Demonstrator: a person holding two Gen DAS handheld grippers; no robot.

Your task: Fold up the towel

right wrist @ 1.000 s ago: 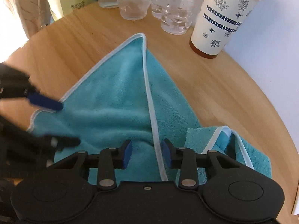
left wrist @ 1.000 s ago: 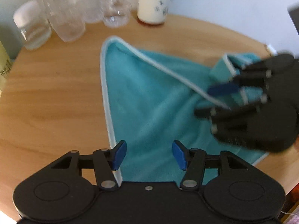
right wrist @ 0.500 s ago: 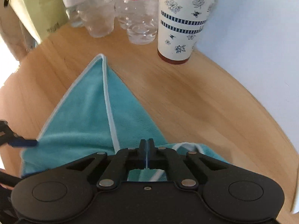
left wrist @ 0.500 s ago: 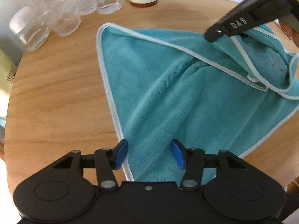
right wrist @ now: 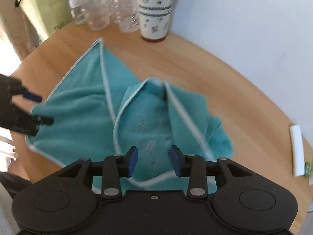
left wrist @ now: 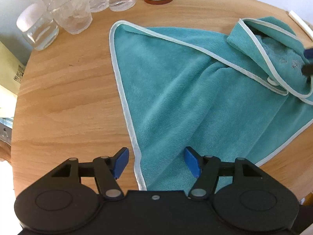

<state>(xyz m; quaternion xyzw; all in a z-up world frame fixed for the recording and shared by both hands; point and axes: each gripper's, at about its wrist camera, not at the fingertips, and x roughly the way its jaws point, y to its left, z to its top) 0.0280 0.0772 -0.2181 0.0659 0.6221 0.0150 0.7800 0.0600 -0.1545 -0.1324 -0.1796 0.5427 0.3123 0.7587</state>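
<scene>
A teal towel [left wrist: 185, 90] with a pale border lies partly folded on the round wooden table [left wrist: 64, 90]. One corner is flipped over into a raised flap [left wrist: 262, 35] at the right. My left gripper [left wrist: 155, 161] stands open over the towel's near corner, its white hem between the blue pads. In the right wrist view the towel [right wrist: 82, 105] spreads below, with the folded flap [right wrist: 154, 107] in the middle. My right gripper [right wrist: 153, 161] hangs open above that flap, holding nothing. The left gripper's fingers [right wrist: 32, 97] show at the towel's left edge.
Clear glasses and plastic bottles [left wrist: 78, 9] and a white jar [left wrist: 38, 29] crowd the table's far edge, beside a patterned paper cup [right wrist: 155, 9]. A white strip [right wrist: 297, 148] lies near the right rim. A pale wall [right wrist: 244, 19] stands behind.
My right gripper was shut on the towel's hem half a second ago; now it has opened, let the corner drop as a flap and pulled back. The left gripper stayed open.
</scene>
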